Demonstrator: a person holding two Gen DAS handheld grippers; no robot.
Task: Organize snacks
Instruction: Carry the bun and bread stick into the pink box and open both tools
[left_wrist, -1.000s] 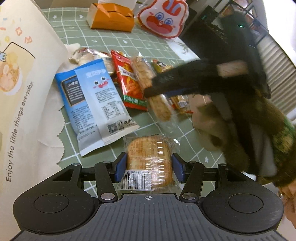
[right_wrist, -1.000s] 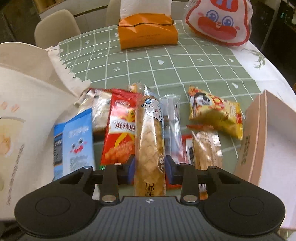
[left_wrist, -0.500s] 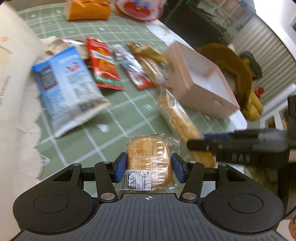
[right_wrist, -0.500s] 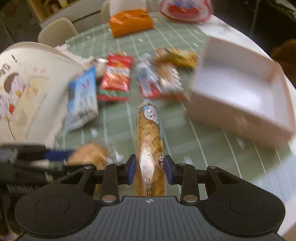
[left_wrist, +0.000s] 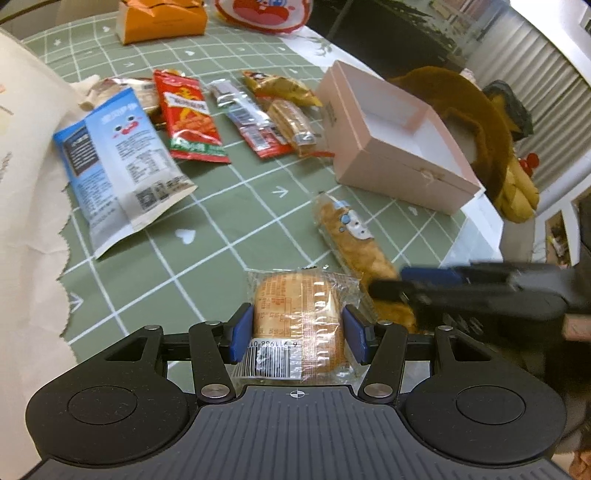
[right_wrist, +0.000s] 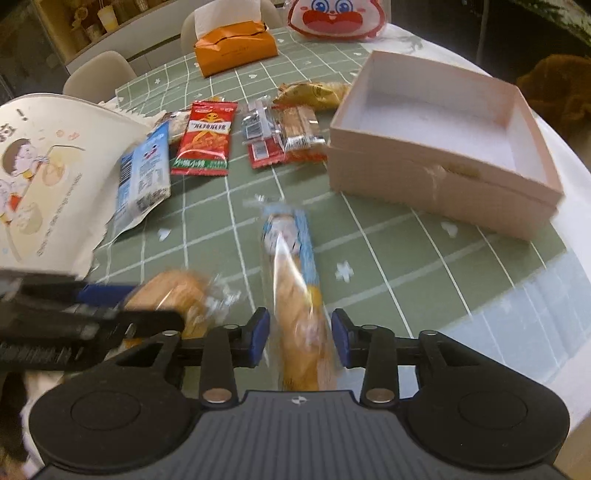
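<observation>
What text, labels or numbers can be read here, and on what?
"911988 01": digits under the barcode on the wrapped bun, the ends cut off.
Blue packet, red packet, paper bag: printed writing, too small or blurred to read.

Wrist views, steep down; share pink box (near).
</observation>
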